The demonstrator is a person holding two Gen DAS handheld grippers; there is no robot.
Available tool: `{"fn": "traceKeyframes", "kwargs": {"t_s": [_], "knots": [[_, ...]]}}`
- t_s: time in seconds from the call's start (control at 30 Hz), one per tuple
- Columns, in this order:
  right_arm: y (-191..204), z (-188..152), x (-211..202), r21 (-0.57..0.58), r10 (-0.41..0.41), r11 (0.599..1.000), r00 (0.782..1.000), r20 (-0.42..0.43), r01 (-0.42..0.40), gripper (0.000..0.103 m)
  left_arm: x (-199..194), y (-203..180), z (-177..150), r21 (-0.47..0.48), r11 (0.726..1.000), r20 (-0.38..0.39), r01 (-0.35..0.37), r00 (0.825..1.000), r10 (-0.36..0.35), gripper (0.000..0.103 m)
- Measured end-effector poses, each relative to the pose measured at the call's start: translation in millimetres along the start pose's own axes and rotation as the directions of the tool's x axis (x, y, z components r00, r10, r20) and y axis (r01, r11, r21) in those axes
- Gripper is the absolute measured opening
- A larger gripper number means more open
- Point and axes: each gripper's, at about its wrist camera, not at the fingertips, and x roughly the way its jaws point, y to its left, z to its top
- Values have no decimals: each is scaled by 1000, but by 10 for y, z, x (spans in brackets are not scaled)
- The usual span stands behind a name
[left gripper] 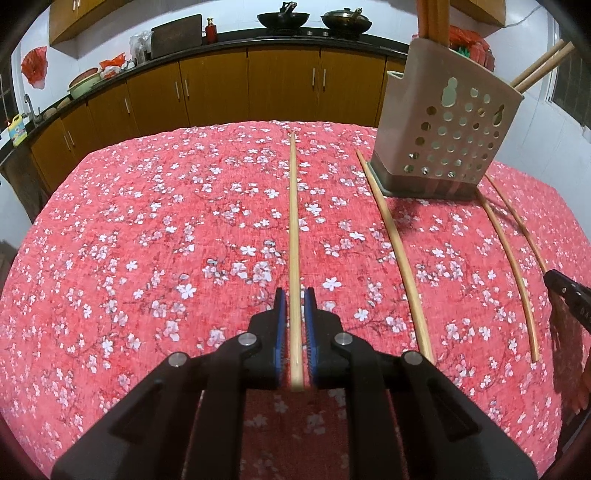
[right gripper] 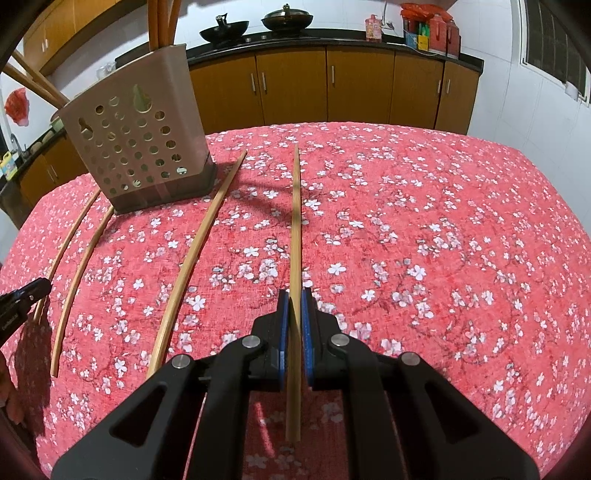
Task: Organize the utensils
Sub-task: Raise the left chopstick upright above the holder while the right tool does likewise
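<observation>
Item: four chopsticks on the bench (left gripper: 147, 240), under a red flowered cloth, with one holder (left gripper: 443, 122).

- Left tool (left gripper: 295, 295): we find it clamped on the left chopstick (left gripper: 293, 221). The blue pads (left gripper: 281, 321) press its near end from both sides. The stick runs straight out ahead of the tool and passes well to the left of the holder.
- Right tool (right gripper: 295, 295): likewise closed on the right chopstick (right gripper: 295, 221), gripped near its near end. That stick points away ahead, to the right of the holder.
- Loose chopsticks: we count two flat on the cloth, one (left gripper: 397, 251) just left of the holder's base and one (left gripper: 511, 266) just right of it. Both lie between the two held sticks.
- Holder: beige, perforated and upright on a dark base, at the far side of the bench.
- Stored chopsticks (left gripper: 436, 18): several stand in the holder, and two lean out over its right rim.
</observation>
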Motion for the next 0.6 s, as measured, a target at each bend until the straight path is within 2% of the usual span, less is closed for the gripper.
{"fn": "traceKeyframes", "kwargs": {"t_s": [0.1,0.2,0.43,0.6], "knots": [[-22,-2,-32,7,5,1000,1000,3,-5,8,-4,-15,14,10,1000,-11,-4,1000,4,8],[-77,26,-208,16,18,1000,999,48,-19,8,-63,51,43,-19,1000,-23,23,999,-24,8],[-92,223,-693,16,26,999,981,193,-30,8,-453,159,165,-33,998,51,60,997,-58,8],[-123,316,-900,22,29,999,967,254,-35,8,-709,199,244,-33,997,108,71,992,-67,8]]}}
